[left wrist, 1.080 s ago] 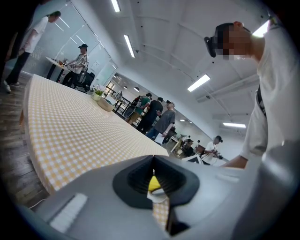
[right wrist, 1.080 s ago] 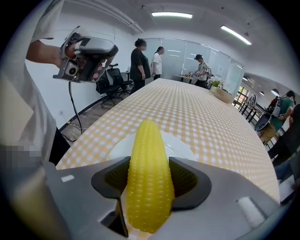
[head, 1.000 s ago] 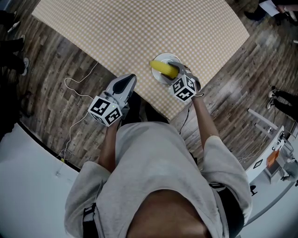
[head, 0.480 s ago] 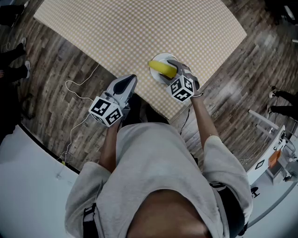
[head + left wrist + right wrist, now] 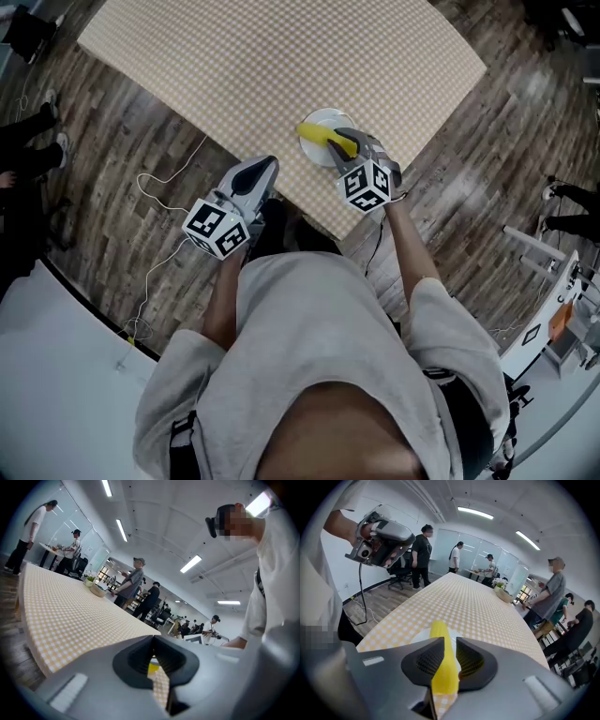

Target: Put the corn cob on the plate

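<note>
- Where the person's grey shirt [image 5: 309,356] fills the bottom of the head view, both forearms reach forward from it toward the near edge of the counter [image 5: 281,66].
- To the left, the left gripper [image 5: 264,169] has its tips right at that near edge. Its body hangs over the wood-plank floor [image 5: 112,131], where a thin white cable [image 5: 164,176] loops about.
- Seen in its own view, the left gripper has its jaws closed tip to tip with nothing held. Only a sliver of check cloth and a spot of yellow show through the slot behind the tips.
- On the right, the right gripper [image 5: 450,645] tilts downward over the plate [image 5: 328,116]. Its jaws have just been closing and now leave only a narrow gap.
- Through that gap the corn cob [image 5: 319,137] shows as a yellow strip. Neither pad visibly squeezes it.
- From above, the corn cob lies on the white plate. Its far end points up-left and its near end is hidden under the right gripper's tips.
- That plate sits near the counter's front edge, on a tan-and-white check cloth that covers the whole counter.
- Farther along the counter stands a bowl [image 5: 504,595] with greenery in it.
- Beyond it, several people [image 5: 423,550] stand about the room under long ceiling lights [image 5: 476,512].
</note>
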`<action>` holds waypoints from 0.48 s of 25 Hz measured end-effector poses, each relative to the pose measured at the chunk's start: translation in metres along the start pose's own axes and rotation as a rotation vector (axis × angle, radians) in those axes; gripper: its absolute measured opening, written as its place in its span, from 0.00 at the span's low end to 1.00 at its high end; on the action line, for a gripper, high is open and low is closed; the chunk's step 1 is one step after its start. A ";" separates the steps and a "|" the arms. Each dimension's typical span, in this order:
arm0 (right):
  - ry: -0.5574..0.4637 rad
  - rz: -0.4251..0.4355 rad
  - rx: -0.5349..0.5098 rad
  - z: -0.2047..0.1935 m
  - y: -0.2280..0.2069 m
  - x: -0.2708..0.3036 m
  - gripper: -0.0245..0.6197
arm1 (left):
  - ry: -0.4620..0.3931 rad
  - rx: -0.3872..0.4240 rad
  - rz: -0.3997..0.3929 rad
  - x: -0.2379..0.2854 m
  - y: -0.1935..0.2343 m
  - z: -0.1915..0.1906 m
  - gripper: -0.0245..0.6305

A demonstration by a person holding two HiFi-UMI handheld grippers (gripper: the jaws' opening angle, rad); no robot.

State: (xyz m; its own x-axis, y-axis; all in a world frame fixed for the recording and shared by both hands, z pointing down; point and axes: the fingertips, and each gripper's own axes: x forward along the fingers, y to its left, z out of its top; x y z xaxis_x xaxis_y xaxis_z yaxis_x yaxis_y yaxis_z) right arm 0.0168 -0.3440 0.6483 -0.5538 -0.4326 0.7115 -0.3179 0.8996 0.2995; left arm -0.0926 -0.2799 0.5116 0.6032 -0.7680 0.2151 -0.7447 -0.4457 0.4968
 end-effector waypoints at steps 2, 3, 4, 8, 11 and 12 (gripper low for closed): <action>-0.005 -0.055 0.017 0.000 -0.001 -0.006 0.08 | -0.007 0.011 -0.005 -0.004 -0.008 -0.001 0.05; -0.008 -0.075 0.024 0.001 -0.002 -0.009 0.04 | -0.012 0.017 -0.009 -0.005 -0.011 -0.001 0.05; -0.014 -0.090 0.030 0.002 -0.004 -0.012 0.04 | -0.020 0.025 -0.013 -0.005 -0.014 0.000 0.05; -0.061 -0.097 0.115 0.003 0.012 -0.036 0.03 | -0.022 0.034 -0.007 -0.024 -0.036 -0.008 0.05; -0.125 -0.115 0.238 0.005 0.013 -0.059 0.03 | -0.036 0.049 -0.005 -0.033 -0.053 -0.007 0.05; -0.155 -0.140 0.274 0.009 0.001 -0.064 0.03 | -0.054 0.066 -0.014 -0.029 -0.054 -0.002 0.05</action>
State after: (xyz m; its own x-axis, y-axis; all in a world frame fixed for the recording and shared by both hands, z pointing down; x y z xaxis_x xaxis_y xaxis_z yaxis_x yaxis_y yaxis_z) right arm 0.0449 -0.3159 0.5978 -0.5937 -0.5736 0.5643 -0.5821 0.7904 0.1910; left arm -0.0696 -0.2326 0.4797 0.5986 -0.7844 0.1625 -0.7549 -0.4844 0.4421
